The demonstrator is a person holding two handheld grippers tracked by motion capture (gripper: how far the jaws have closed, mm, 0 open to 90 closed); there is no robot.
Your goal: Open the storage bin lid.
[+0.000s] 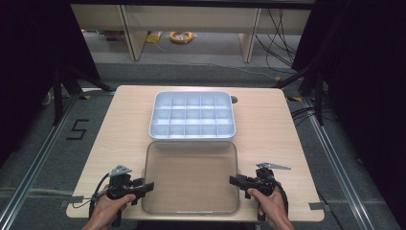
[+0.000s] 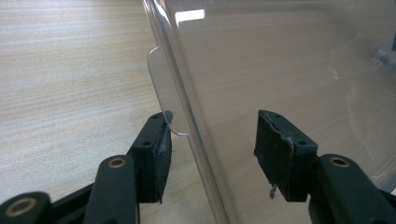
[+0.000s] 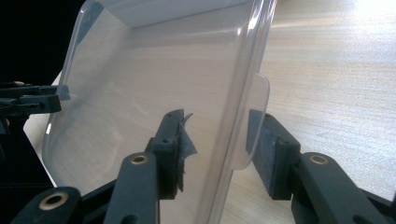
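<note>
Clear plastic lid (image 1: 191, 177) lies flat at the table's (image 1: 115, 129) six o'clock, touching the white compartment tray (image 1: 192, 115) toward twelve. Left gripper (image 1: 145, 188) and right gripper (image 1: 235, 180) both gape, straddling its side tabs.

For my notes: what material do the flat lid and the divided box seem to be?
The lid looks like clear glossy plastic: the table's wood grain shows through it, with glare on it. The divided box looks like pale, semi-matte plastic, probably moulded, with thin partition walls.

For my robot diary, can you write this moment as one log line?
clear lid flat on table | left gripper, right gripper open astride its side edges | divided tray behind
</note>
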